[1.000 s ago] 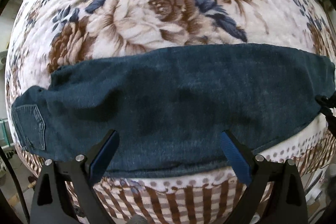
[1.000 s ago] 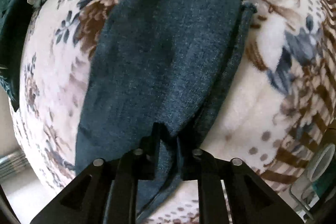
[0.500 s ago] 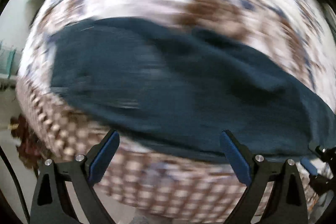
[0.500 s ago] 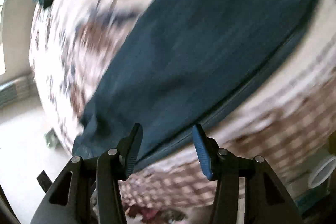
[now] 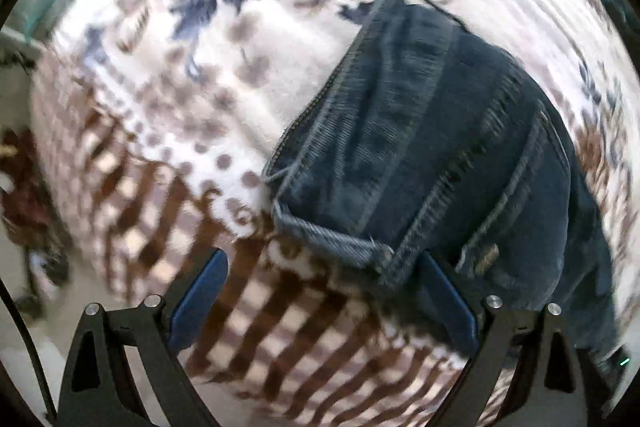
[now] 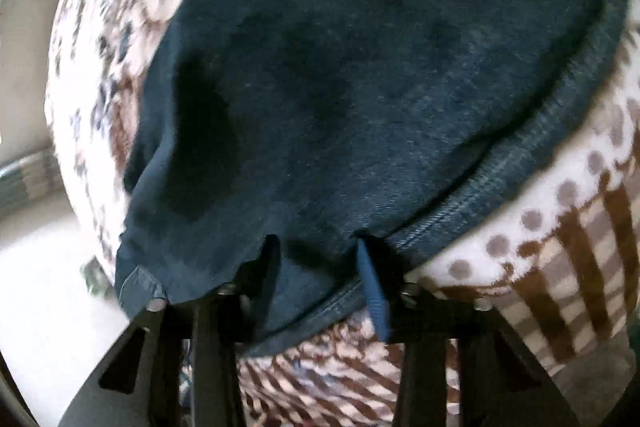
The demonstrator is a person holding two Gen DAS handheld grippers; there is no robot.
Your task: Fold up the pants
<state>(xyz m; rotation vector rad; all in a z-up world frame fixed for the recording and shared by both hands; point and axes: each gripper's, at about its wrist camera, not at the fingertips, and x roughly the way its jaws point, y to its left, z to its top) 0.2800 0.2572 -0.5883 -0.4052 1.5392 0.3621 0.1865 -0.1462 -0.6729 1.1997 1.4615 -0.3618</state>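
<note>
Dark denim pants (image 5: 440, 155) spread on floral blanket (image 5: 248, 75): heavy, limp, thick-seamed. Left gripper (image 5: 320, 291) open, waistband corner just ahead. Right gripper (image 6: 320, 279) closing over hem edge.

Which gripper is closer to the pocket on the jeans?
Left. The left gripper hangs open at the waistband, beside the pocket on the jeans. The right gripper is closing on a plain edge; no pocket shows there.
</note>
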